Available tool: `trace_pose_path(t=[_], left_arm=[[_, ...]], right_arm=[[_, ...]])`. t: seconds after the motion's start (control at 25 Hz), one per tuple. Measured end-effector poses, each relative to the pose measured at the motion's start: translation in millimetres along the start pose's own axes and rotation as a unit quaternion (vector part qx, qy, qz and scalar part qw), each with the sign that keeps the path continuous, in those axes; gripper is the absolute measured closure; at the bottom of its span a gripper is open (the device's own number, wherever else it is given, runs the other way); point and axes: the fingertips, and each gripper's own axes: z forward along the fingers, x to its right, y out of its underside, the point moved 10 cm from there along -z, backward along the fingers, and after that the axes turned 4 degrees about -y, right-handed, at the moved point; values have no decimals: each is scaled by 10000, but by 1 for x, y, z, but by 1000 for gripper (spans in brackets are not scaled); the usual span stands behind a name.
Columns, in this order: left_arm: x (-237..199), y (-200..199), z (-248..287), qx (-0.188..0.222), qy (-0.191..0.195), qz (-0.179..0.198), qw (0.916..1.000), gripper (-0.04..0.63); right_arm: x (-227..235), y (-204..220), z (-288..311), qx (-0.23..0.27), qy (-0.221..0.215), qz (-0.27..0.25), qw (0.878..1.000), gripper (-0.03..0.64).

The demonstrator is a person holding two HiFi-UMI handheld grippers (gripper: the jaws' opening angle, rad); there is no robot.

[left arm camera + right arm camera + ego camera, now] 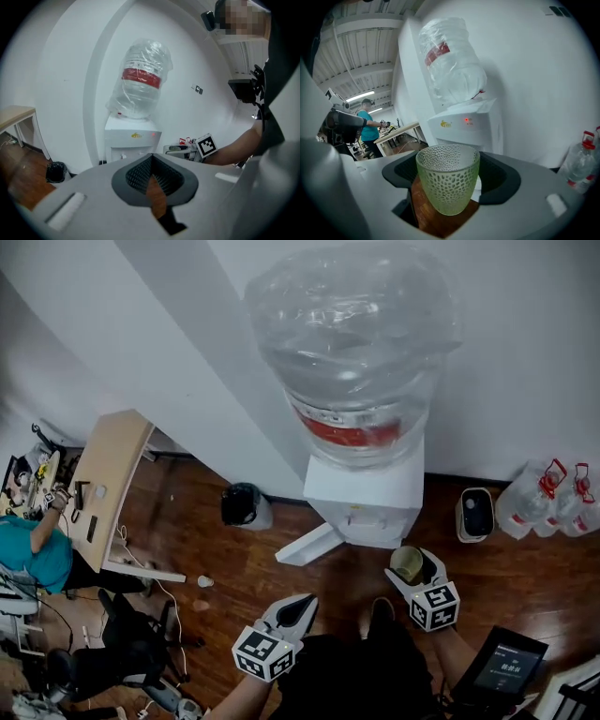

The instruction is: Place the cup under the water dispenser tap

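Observation:
A pale green dimpled glass cup (447,185) stands upright between the pads of my right gripper (450,174), which is shut on it. In the head view the cup (406,562) and right gripper (412,568) hang just in front of the white water dispenser (364,495), slightly right of it. A large clear bottle (352,343) sits on top of the dispenser. The dispenser (464,123) fills the middle of the right gripper view beyond the cup. My left gripper (298,607) is lower and to the left, its jaws together with nothing in them (151,161). The dispenser (132,138) is ahead of it.
A black waste bin (242,504) stands left of the dispenser, against the wall. A white-rimmed container (476,514) and plastic water jugs (548,498) stand to its right. A wooden desk (108,479) and a seated person in teal (33,554) are far left. A screen device (506,667) is at lower right.

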Motion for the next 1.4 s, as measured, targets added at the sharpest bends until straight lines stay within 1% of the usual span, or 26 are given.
trace_pose_path(t=[0.16, 0.36, 0.48, 0.72, 0.84, 1.0, 1.08, 1.16, 1.24, 1.4], left_arm=[[-24, 4, 13, -166, 211, -94, 9996, 595], [-61, 16, 24, -477, 585, 83, 9971, 595], [-89, 28, 32, -546, 721, 170, 9958, 595], [-136, 67, 58, -779, 946, 331, 9919, 595], [-153, 86, 66, -875, 985, 381, 9905, 595], [-165, 98, 76, -999, 1022, 408, 9889, 595], [-166, 99, 77, -1076, 989, 395, 9885, 595], [-168, 103, 81, -1126, 1002, 519, 9872, 595], [-167, 106, 90, -1112, 1078, 633, 9859, 595], [-169, 116, 104, -1081, 1148, 665, 9852, 595]], right_arm=[[3, 19, 20, -67, 207, 170, 9996, 238], [6, 44, 55, 57, 727, 230, 9971, 238], [9, 64, 82, 133, 990, 141, 9949, 238], [31, 116, 137, 242, 1507, 222, 9880, 239], [40, 140, 160, 225, 1640, 188, 9860, 239], [58, 156, 188, 375, 1798, 168, 9829, 239], [65, 162, 200, 414, 1840, 57, 9820, 239], [73, 166, 211, 476, 1892, -52, 9808, 241], [80, 167, 220, 559, 1916, -215, 9796, 241], [82, 174, 232, 613, 1936, -502, 9779, 241]])
